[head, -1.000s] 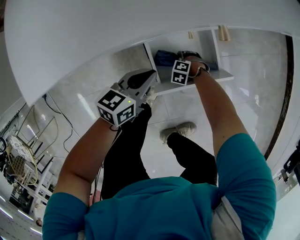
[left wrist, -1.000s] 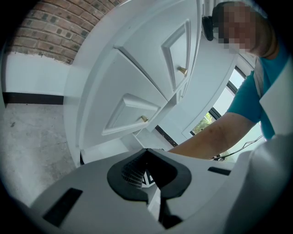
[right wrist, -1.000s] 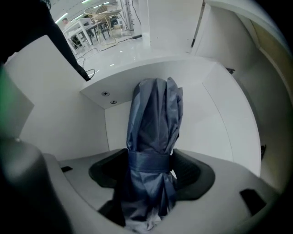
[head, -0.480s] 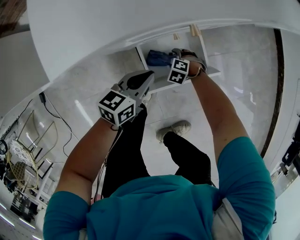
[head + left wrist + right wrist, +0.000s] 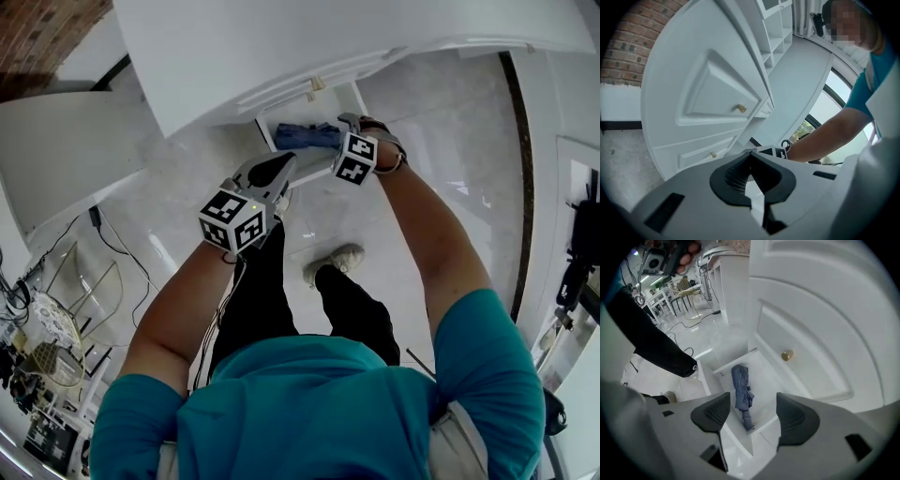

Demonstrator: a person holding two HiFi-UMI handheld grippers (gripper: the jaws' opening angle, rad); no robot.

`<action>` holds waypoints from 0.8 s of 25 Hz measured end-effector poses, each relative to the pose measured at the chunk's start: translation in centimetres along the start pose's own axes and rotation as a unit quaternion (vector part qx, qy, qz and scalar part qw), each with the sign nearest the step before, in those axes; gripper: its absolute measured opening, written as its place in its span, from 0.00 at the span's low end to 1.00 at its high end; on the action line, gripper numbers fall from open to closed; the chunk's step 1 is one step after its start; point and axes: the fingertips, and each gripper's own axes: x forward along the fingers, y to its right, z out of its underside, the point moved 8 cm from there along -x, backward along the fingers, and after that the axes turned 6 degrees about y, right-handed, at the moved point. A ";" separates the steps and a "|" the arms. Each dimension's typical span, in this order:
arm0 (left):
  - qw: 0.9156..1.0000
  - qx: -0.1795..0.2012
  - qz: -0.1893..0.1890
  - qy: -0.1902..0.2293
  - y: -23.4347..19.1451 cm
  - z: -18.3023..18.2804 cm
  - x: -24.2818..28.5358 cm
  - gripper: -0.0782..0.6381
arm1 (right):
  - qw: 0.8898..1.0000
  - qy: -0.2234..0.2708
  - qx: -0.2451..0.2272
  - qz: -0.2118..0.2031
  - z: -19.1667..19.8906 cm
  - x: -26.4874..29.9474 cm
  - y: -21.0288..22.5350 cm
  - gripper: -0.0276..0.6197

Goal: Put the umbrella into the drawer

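A folded blue umbrella [image 5: 742, 397] lies lengthwise inside the open white drawer [image 5: 732, 442], low in the white cabinet. In the head view the umbrella [image 5: 305, 137] shows in that drawer [image 5: 266, 135]. My right gripper [image 5: 753, 416] hovers just above the drawer's front edge, jaws open, with nothing between them. Its marker cube [image 5: 354, 157] sits beside the drawer. My left gripper [image 5: 281, 167] is held lower and to the left, away from the drawer. In the left gripper view its jaws [image 5: 750, 161] are shut on nothing.
A white cabinet door with a gold knob [image 5: 787, 355] rises directly behind the drawer. More panelled fronts with small knobs [image 5: 740, 108] show in the left gripper view. The person's legs and shoe [image 5: 337, 258] stand on the glossy floor. Tables and cables [image 5: 56, 319] crowd the left.
The head view has swung, so the cabinet and drawer sit lower and further left in the picture. Both grippers keep about the same places; the umbrella stays in the drawer.
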 end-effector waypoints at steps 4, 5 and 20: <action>1.000 0.011 0.002 0.001 4.0 -3.7 -1.5 0.13 | 0.999 0.019 0.028 0.012 -0.5 -7.6 0.2 0.49; 1.000 0.014 0.007 0.002 5.1 -4.7 -1.8 0.13 | 0.999 0.024 0.033 0.016 -0.7 -9.7 0.3 0.49; 0.995 0.085 0.042 -0.013 20.9 -16.1 -11.5 0.13 | 0.968 0.185 0.154 0.075 -5.6 -41.1 -4.7 0.49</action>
